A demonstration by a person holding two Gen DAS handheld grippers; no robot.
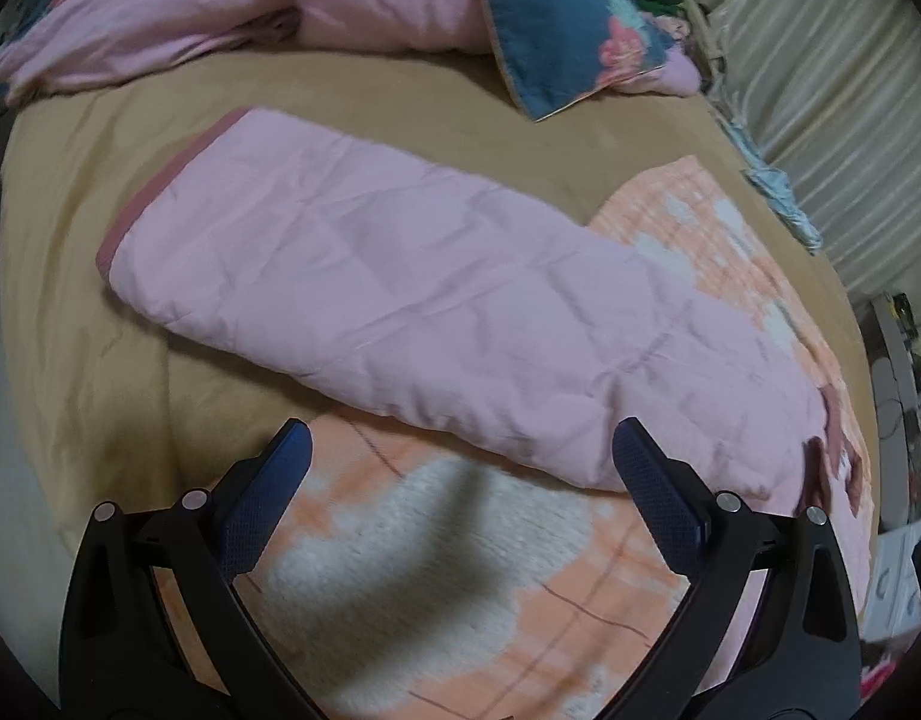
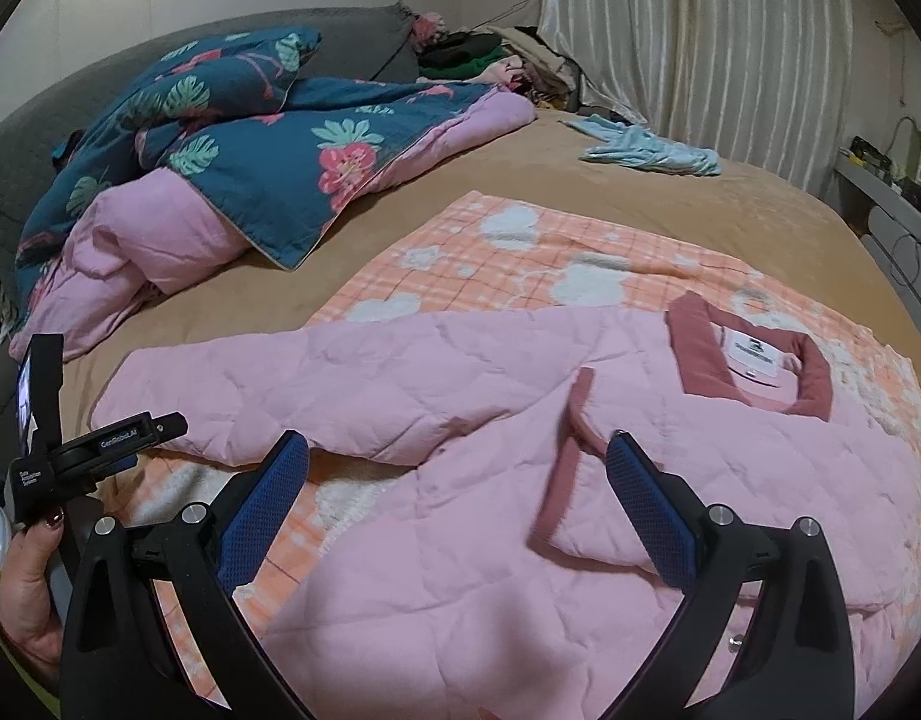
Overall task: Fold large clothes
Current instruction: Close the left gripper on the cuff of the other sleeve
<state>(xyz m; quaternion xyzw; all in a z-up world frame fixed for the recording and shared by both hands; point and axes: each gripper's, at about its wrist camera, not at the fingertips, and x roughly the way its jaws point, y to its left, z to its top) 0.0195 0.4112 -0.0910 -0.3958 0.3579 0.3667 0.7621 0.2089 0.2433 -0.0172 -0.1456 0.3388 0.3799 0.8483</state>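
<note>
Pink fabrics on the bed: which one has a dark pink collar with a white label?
The quilted pink jacket spread flat on the orange checked blanket; the pink-lined teal floral duvet lies bunched behind, without one.

- Left wrist view: low, close over the blanket (image 1: 436, 546), facing the jacket's sleeve (image 1: 364, 282).
- Right wrist view: higher, facing the collar (image 2: 754, 354); both share the quilt (image 2: 244, 138).

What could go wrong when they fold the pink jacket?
1. The jacket lies on a loose orange blanket; a gripper could pinch both and drag the blanket along.
2. The left sleeve stretches far past the blanket onto the bed, so it may flop or bunch when folded in.
3. Both grippers are open, holding nothing; puffy quilting may slip out.
</note>
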